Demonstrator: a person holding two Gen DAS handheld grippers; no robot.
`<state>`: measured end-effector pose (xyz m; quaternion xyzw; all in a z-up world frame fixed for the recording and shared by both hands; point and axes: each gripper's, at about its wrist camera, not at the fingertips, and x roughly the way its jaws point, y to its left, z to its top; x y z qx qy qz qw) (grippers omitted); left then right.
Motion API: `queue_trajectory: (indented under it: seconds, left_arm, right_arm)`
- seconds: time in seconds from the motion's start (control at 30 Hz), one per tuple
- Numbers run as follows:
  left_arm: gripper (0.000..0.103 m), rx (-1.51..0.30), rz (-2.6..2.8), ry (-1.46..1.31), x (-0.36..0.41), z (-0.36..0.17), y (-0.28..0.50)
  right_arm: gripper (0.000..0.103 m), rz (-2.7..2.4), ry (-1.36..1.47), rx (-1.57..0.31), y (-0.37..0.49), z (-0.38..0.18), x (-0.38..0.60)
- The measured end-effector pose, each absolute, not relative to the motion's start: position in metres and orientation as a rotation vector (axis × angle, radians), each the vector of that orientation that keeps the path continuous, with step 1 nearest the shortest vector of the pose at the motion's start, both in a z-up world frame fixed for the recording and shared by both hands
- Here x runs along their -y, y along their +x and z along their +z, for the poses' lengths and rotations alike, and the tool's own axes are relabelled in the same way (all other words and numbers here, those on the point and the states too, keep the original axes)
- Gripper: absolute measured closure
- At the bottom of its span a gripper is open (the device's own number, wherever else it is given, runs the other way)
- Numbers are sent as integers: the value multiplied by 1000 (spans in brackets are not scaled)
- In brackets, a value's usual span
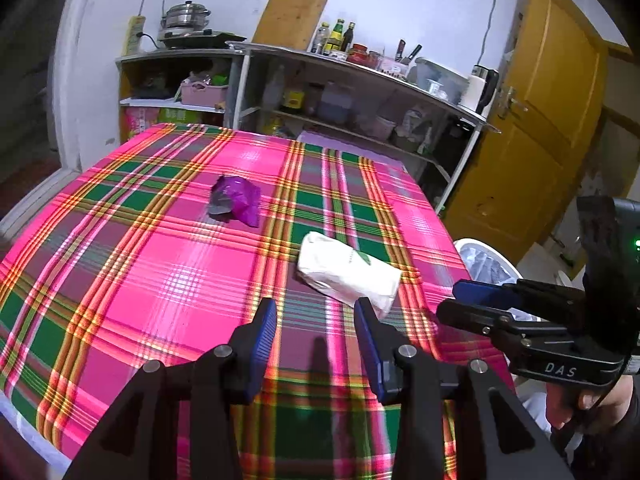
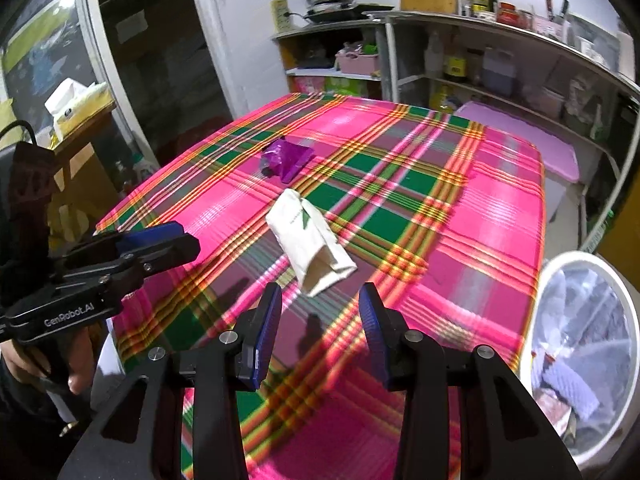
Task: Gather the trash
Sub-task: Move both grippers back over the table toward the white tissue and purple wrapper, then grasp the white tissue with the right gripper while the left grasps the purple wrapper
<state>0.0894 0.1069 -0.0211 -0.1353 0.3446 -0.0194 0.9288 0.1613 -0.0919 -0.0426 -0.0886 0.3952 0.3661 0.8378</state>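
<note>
A glossy plaid cloth [image 1: 160, 248] covers the worktop. The white packet [image 1: 348, 276] looks like matt paper, the purple wrapper [image 1: 236, 200] like shiny crinkled foil. At three o'clock, the bin [image 2: 560, 280] is smooth white plastic.

**A home kitchen**

A table under a pink and green checked cloth [image 1: 120, 248] stands before open metal shelves [image 1: 360, 92] crowded with jars and containers. On top sit bottles of oil and sauce [image 1: 338, 36], a steel pot on a cooker [image 1: 188, 20], knives [image 1: 406, 52] and a kettle [image 1: 480, 88]. A wooden board [image 1: 292, 16] leans on the white wall beside a yellow door [image 1: 540, 120].
</note>
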Motion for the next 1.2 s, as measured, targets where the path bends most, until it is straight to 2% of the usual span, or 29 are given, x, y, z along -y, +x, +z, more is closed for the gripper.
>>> queue_trajectory:
  seconds: [0.77,0.83,1.2]
  left_arm:
    - [63,-715,16,-294,-151,-28,116]
    - [63,-717,17,-291,-154,-29,121]
    - [55,-721,25,-293,-170,-34,157]
  right_arm:
    - [62,818,-300,-868,192,-68,36]
    - [72,815,-317,-861,190,-69,33]
    - [78,822,-252,-850,188,-61,44]
